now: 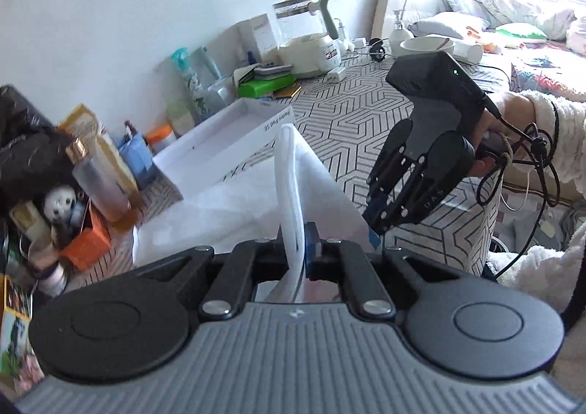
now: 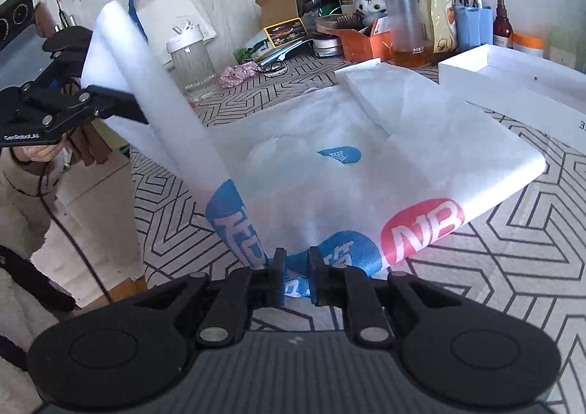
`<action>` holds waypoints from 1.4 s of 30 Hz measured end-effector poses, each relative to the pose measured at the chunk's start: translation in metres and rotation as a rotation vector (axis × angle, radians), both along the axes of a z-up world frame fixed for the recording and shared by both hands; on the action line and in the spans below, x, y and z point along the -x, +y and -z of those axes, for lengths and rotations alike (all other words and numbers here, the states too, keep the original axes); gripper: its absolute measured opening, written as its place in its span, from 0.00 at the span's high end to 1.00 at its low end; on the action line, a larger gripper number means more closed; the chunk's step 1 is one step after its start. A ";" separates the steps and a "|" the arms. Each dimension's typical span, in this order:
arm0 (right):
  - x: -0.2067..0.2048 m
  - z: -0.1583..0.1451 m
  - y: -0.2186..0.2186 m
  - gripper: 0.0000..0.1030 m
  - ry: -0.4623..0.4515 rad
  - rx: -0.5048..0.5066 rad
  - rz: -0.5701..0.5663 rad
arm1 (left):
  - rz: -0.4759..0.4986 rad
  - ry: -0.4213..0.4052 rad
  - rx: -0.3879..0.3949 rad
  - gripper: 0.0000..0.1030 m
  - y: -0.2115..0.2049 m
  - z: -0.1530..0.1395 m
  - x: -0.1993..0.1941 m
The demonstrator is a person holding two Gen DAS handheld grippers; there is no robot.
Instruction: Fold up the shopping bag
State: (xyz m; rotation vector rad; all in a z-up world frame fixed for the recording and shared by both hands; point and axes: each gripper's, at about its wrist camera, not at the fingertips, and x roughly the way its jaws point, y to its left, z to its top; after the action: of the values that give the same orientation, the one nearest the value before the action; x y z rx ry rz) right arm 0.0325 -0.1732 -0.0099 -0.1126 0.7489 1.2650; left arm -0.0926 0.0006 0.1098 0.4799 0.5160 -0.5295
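2 grippers work on 1 white shopping bag [image 1: 234, 201], which lies on a table [image 1: 366, 114] covered by a cloth with black line pattern. From the left wrist, the left gripper [image 1: 298, 253] has its jaws together, clamped on a lifted edge of the bag that stands up like a strip. The right gripper [image 1: 381, 209] comes down at the bag's near corner, beside the table edge. Behind are a kettle [image 1: 311, 37], bottles, a white tray [image 1: 223, 135] and a bed by the window.

From the right wrist, the right gripper [image 2: 295, 278] has its jaws opening, a little apart, with the blue printed corner between them. The left gripper [image 2: 121, 103] holds the raised flap high. I think 1 fold is only started; flattening remains.
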 end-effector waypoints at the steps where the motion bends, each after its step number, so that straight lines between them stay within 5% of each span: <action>1: 0.000 0.002 -0.003 0.86 0.019 -0.021 -0.003 | 0.022 -0.007 -0.008 0.94 -0.004 -0.002 -0.008; 7: -0.008 0.008 -0.017 0.86 0.112 -0.105 0.028 | 0.187 -0.060 -0.051 0.94 -0.027 -0.005 -0.050; 11: -0.010 -0.016 -0.031 0.76 0.001 -0.121 0.087 | 0.226 -0.068 -0.035 0.94 -0.025 0.000 -0.065; 16: -0.028 -0.021 -0.026 0.76 -0.066 -0.034 0.134 | 0.235 -0.065 0.026 0.93 -0.013 0.003 -0.068; 23: -0.056 0.006 -0.032 0.67 0.236 -0.105 0.086 | 0.272 -0.088 -0.002 0.91 -0.019 0.005 -0.088; 26: -0.060 0.010 -0.034 0.67 0.294 -0.135 0.087 | 0.331 -0.097 -0.001 0.91 -0.023 0.005 -0.107; 36: -0.050 0.016 -0.039 0.60 0.271 -0.207 0.173 | 0.486 0.026 0.054 0.91 -0.036 0.050 -0.181; 42: -0.047 0.012 -0.039 0.60 0.227 -0.184 0.211 | 0.415 0.126 0.005 0.82 -0.047 0.080 -0.212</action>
State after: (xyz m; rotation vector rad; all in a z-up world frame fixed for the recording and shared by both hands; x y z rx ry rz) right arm 0.0794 -0.2122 -0.0215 0.2578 0.8114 1.1488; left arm 0.1192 -0.0462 0.0301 0.5548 0.5377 -0.9634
